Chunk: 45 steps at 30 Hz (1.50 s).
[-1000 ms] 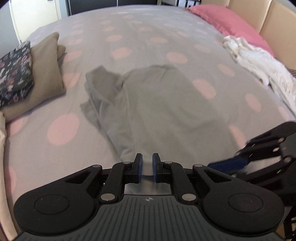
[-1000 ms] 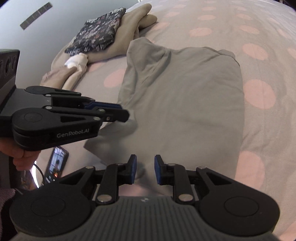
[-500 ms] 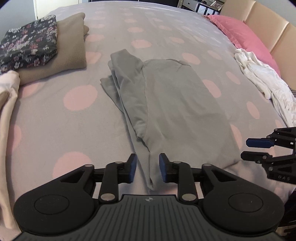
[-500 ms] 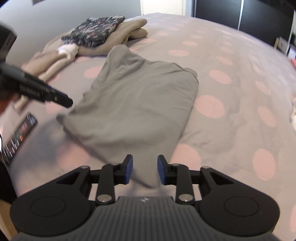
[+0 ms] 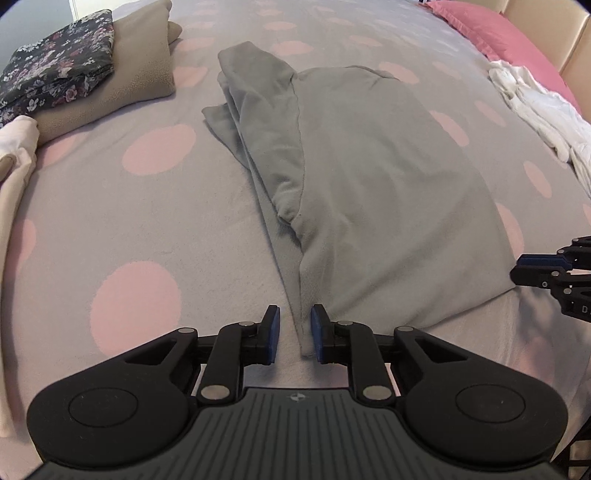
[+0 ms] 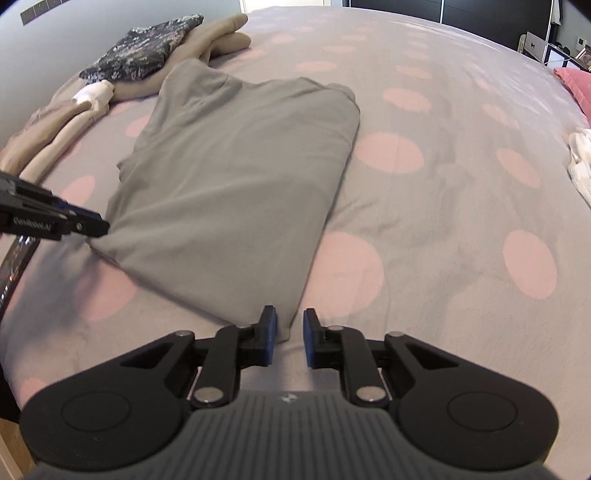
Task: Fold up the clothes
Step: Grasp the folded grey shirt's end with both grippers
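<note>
A grey shirt [image 5: 369, 192] was seen spread lengthwise on a dotted bedspread [image 5: 147, 229], its sleeve folded in along the left edge in the left wrist view, as two hand-held grippers were set at its near hem. The left gripper [image 5: 294, 334] was placed at the hem's lower-centre corner in its own view, its jaws narrowly parted after just closing further, with the corner of cloth lying between the pads but not visibly pinched. The right gripper [image 6: 286, 334] was held likewise at the other near corner, at the bottom of its own view, its jaws also closing and slightly apart, the fabric tip lying between them and not yet seen to be clamped. Each gripper was caught at the edge of the other's view. A floral pile [image 5: 55, 77] and a beige pile [image 5: 140, 70] were left at upper left, white laundry [image 5: 535, 110] and a pink pillow [image 5: 498, 33] at upper right. The step was judged to be the taking of both hem corners; next, both corners would need to be pinched firmly, lifted together and carried toward the collar for a halving fold.
</note>
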### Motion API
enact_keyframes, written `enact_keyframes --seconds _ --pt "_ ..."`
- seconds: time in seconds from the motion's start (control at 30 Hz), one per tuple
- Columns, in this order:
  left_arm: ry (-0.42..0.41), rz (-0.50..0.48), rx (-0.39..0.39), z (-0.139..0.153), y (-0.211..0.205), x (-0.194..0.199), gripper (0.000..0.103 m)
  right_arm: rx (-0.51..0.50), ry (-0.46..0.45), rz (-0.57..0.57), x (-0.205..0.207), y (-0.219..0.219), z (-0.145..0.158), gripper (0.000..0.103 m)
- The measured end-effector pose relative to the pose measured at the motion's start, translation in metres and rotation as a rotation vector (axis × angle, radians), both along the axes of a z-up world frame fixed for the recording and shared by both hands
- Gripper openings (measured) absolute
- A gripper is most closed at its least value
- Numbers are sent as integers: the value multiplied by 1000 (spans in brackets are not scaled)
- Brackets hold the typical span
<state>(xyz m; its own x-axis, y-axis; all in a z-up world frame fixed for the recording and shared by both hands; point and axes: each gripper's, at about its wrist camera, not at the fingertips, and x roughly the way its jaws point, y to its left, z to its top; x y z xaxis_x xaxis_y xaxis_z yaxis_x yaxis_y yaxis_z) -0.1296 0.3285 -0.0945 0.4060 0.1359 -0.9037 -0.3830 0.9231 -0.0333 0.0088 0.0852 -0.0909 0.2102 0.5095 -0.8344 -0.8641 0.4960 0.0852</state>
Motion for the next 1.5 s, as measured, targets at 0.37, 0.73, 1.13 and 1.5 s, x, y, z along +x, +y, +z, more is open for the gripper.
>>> enact_keyframes --seconds 0.37,0.73,1.13,1.5 --pt "-226 10 87 53 20 23 12 123 -104 -40 26 21 38 10" --pt "-341 143 3 32 72 74 10 226 -31 -165 87 82 36 10" --pt "-271 243 -32 -13 107 88 10 175 37 -175 114 98 -1 7" --pt "-343 386 -197 2 128 52 49 292 246 -348 143 72 9 38"
